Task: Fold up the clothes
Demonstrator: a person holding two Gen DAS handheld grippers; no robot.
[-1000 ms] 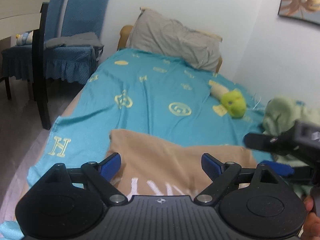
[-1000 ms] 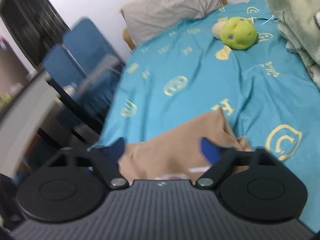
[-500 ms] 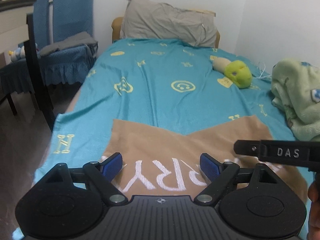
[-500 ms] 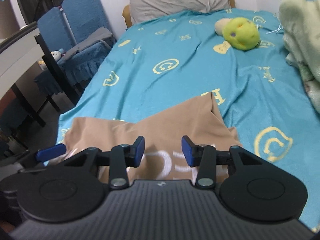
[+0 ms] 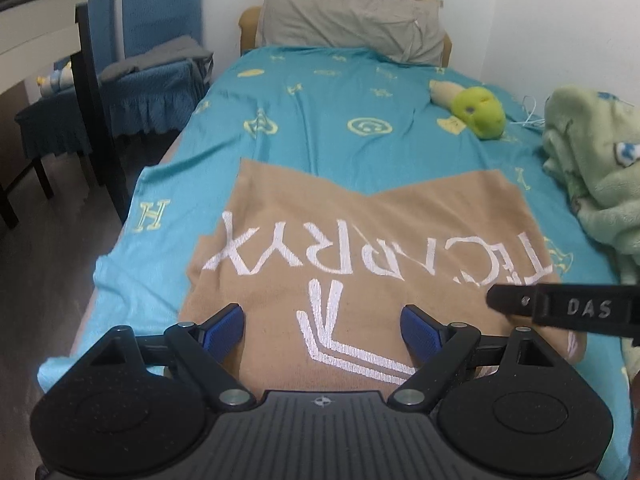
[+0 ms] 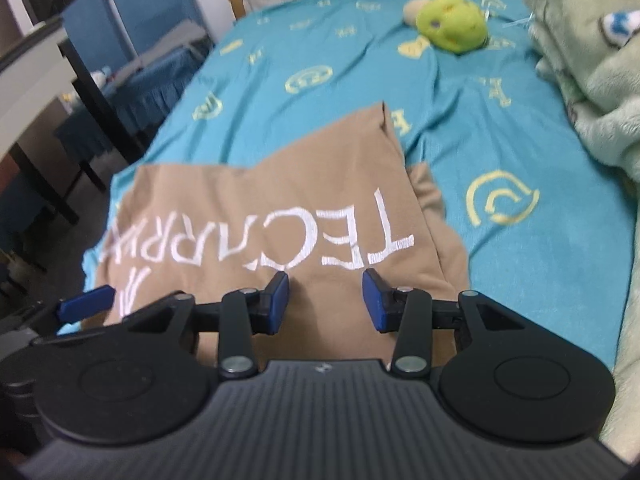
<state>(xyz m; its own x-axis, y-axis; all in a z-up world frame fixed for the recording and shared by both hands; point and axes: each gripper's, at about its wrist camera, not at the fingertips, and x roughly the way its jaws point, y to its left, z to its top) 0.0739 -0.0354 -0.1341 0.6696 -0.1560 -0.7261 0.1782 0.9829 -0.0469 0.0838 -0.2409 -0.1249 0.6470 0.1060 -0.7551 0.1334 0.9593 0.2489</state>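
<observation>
I brought both grippers in over the tan printed cotton garment (image 5: 360,240), spread flat on the turquoise patterned bedsheet (image 5: 320,120). The left gripper (image 5: 323,330) gaped wide, empty; the right gripper (image 6: 325,300) had narrowed halfway, gripping nothing. Folding looked imminent.

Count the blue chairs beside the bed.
2. One blue chair stands nearest the bed with grey cloth on its seat; the second blue chair is just left of it, partly blocked. More may be hidden.
</observation>
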